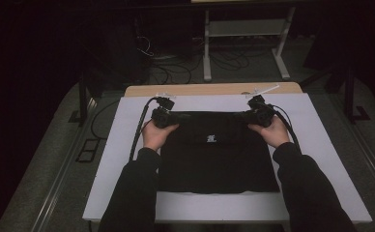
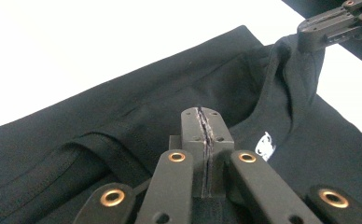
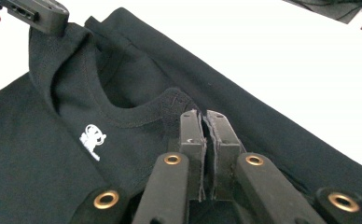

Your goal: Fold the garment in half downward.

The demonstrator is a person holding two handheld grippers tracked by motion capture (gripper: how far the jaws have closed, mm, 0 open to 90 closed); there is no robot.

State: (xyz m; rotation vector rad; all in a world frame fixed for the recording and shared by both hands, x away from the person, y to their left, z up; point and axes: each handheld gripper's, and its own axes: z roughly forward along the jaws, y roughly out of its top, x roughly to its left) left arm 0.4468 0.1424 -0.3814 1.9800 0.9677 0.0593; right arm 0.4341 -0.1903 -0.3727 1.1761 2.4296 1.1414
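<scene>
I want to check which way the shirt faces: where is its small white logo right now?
In the high view the white logo sits on the black T-shirt at the middle of the white table, just below the top edge held between the left tongs and right tongs.

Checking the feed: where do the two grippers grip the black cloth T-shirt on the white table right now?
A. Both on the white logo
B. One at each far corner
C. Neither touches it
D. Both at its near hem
B: the left gripper and right gripper each pinch a far corner of the black cloth T-shirt, jaws shut on the fabric, either side of the white logo.
</scene>
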